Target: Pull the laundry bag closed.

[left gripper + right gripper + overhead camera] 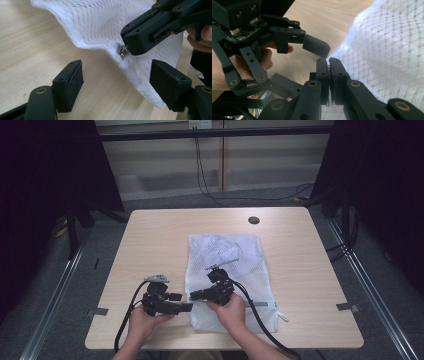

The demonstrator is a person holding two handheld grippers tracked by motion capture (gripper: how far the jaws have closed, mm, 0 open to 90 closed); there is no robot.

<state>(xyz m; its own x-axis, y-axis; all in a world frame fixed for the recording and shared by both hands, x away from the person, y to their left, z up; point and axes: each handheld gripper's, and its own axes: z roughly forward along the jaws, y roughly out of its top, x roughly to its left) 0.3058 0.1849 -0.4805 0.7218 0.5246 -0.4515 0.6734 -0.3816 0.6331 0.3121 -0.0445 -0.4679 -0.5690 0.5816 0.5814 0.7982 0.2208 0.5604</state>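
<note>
A white mesh laundry bag lies flat on the wooden table, its zipper edge toward the person. My right gripper points left at the bag's near left corner and is shut on the metal zipper pull. In the right gripper view its jaws are pressed together at the mesh edge. My left gripper sits just left of that corner, jaws open. In the left gripper view its two pads stand apart on either side of the bag corner, touching nothing. The left gripper also appears close by in the right gripper view.
A dark round cable hole sits near the table's far edge. Small metal brackets stick out at the left and right edges. Black curtains hang on both sides, and cables run on the floor behind.
</note>
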